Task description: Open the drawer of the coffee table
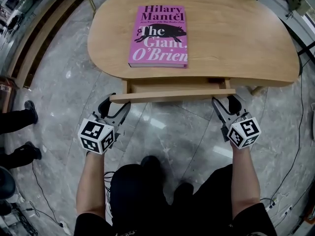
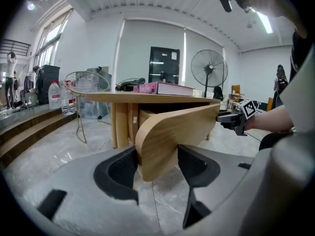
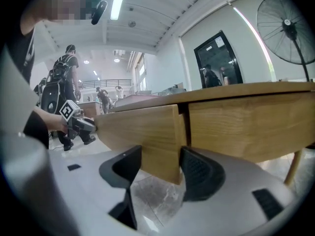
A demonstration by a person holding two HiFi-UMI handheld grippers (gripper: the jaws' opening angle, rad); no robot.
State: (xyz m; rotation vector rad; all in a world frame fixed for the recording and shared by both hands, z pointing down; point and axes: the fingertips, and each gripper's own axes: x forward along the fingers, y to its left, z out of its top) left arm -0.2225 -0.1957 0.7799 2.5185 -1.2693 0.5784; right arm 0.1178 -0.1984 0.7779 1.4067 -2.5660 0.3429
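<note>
Pink book (image 1: 158, 36) on coffee table (image 1: 236, 33): "Hilary Mantel, The Giant, O'Brien"

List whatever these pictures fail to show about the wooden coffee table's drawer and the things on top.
The drawer's inside: head view, the oval wooden tabletop overhangs it; only a thin strip shows, contents unknown.
Jaw ends of left gripper and right gripper: head view, tucked under the light wooden drawer front.
The pink book: left gripper view, seen edge-on, so its cover is unreadable there.
</note>
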